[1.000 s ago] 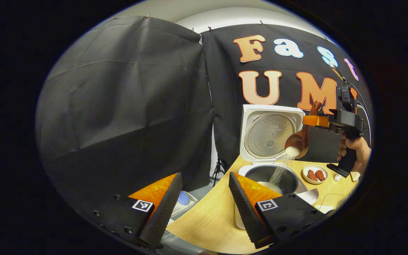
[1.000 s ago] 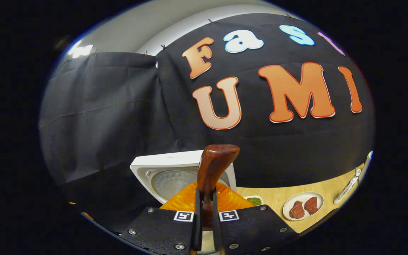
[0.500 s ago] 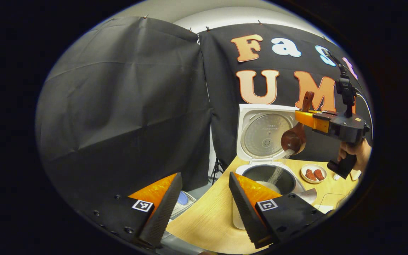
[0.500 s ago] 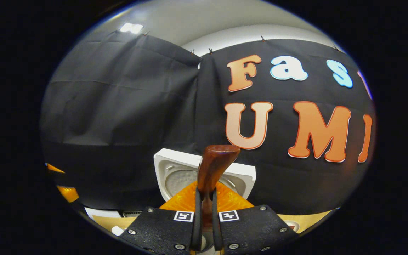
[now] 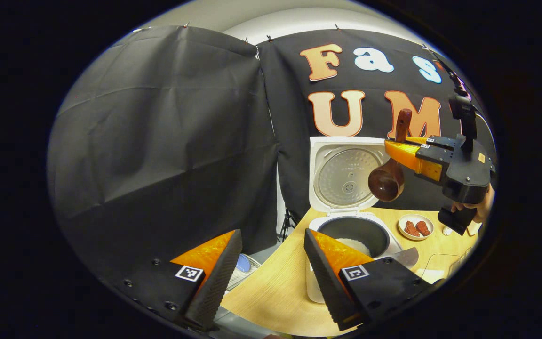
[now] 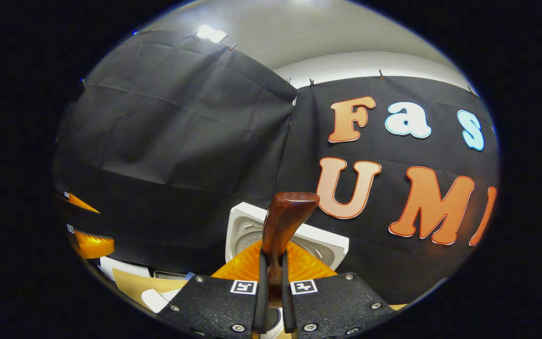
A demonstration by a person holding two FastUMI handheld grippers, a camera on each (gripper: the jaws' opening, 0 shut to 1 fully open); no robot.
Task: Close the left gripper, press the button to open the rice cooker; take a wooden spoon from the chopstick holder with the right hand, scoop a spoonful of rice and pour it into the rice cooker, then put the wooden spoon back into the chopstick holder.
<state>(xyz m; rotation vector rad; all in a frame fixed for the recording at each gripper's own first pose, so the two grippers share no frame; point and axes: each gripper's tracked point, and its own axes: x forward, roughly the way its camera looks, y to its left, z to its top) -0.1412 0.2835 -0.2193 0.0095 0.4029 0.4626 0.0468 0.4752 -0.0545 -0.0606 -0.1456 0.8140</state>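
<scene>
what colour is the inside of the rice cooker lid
Silvery grey metal inner plate in a white rice cooker lid, clearest in the left gripper view.

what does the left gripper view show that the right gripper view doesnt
Left gripper view: the cooker's pot with rice in it, the wooden spoon bowl above it, a plate on the table, the open left tongs up close. Right gripper view: the right tongs pinching the spoon's handle up close, a ceiling light. Both: the raised lid.

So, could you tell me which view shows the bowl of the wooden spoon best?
The left gripper view: the wooden spoon hangs bowl-down over the open rice cooker, held by the right gripper. The right gripper view shows just the spoon's handle end rising between that gripper's fingers; the bowl is hidden below.
</scene>
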